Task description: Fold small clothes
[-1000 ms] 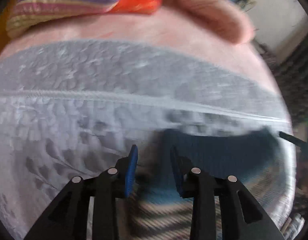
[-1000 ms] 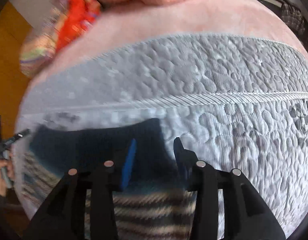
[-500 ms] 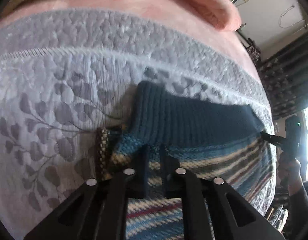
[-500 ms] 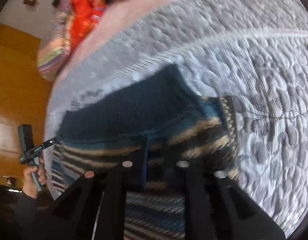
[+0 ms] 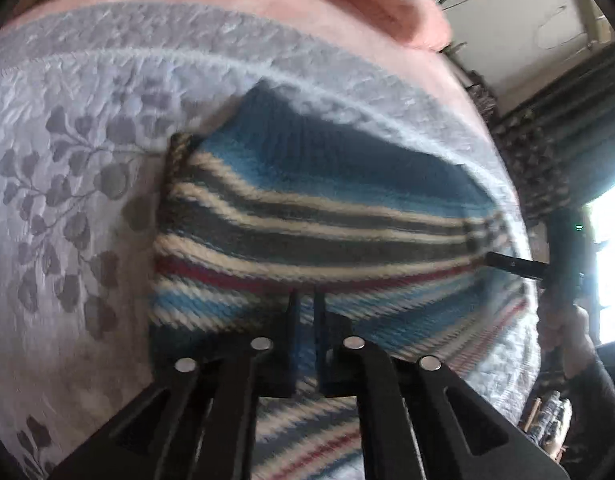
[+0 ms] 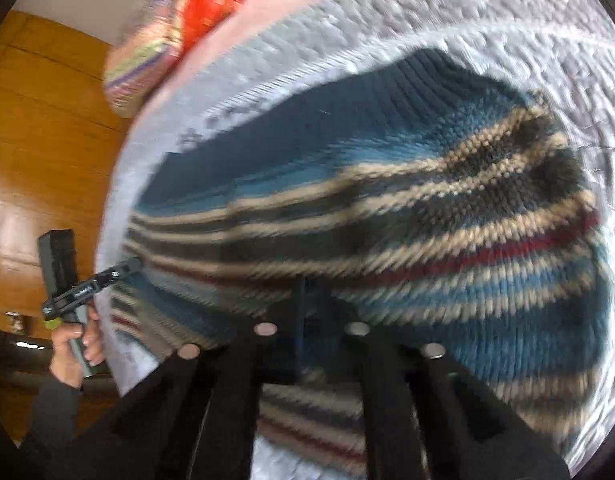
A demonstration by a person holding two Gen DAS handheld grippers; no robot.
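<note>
Both grippers, left point(image 5: 305, 312) and right point(image 6: 311, 300), pulled back, fingers clamped on striped sweater point(image 5: 307, 216); grey quilted bed point(image 5: 67, 160), wood-panelled wall point(image 6: 47, 120).

A small knitted sweater point(image 5: 307, 216) lies on a grey quilted bedspread point(image 5: 67, 184). It has a dark navy ribbed band along its far edge, then horizontal stripes of blue, cream, dark grey and red. Its near part is raised off the bedspread, with more striped knit beneath.
</note>
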